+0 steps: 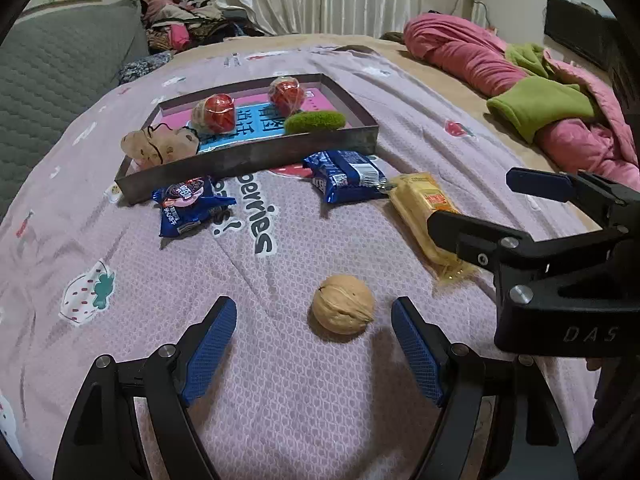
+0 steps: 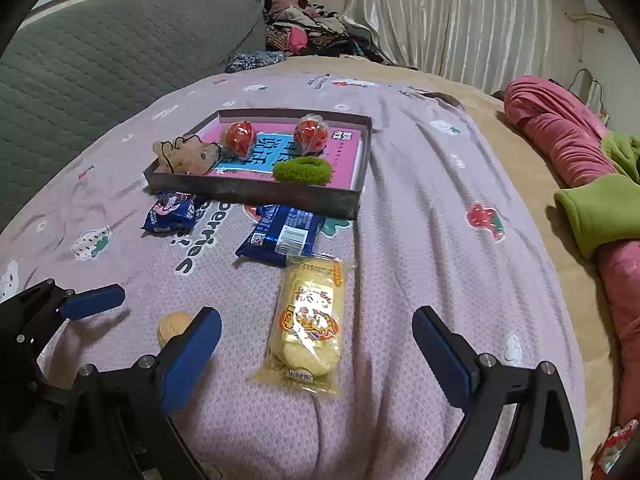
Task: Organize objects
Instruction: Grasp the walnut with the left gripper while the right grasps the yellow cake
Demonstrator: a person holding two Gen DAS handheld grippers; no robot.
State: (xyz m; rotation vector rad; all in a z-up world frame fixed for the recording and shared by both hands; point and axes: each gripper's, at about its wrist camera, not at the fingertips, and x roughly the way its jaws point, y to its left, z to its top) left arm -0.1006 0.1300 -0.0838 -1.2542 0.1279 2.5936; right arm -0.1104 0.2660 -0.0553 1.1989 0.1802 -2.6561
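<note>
Left wrist view: a round tan walnut (image 1: 343, 304) with a wrinkled, seamed shell lies on the pale pink waffle-textured blanket (image 1: 280, 400), between the wide-spread blue ribbed pads of the left gripper (image 1: 314, 322) and nearer the right-hand one; neither pad touches it. Just beyond to the right lies a long yellow cracker packet in clear glossy film (image 1: 430, 220), its near end covered by the black frame of the right gripper (image 1: 472, 200), which reaches in from the side.

In the right wrist view that same yellow cracker packet (image 2: 308, 320) lies lengthwise between the right gripper's (image 2: 316, 328) widely parted fingers, apart from both pads. The walnut (image 2: 173, 326) is half hidden behind the left-hand finger (only its upper curve shows), and the left gripper (image 2: 152, 308) enters from the left edge.

Farther back, two crinkly blue foil snack packets (image 1: 192, 204) (image 1: 344, 176) lie against the front wall of a shallow grey rectangular cardboard tray (image 1: 248, 160). Inside the tray sit a pink and blue book (image 1: 256, 120), two red film-wrapped balls (image 1: 216, 114) (image 1: 286, 94), a fuzzy green oval pad (image 1: 316, 122) and a beige spotted lump with a black cord (image 1: 160, 146), whose nature is hard to make out. The print on the packets is too small to read.
</note>
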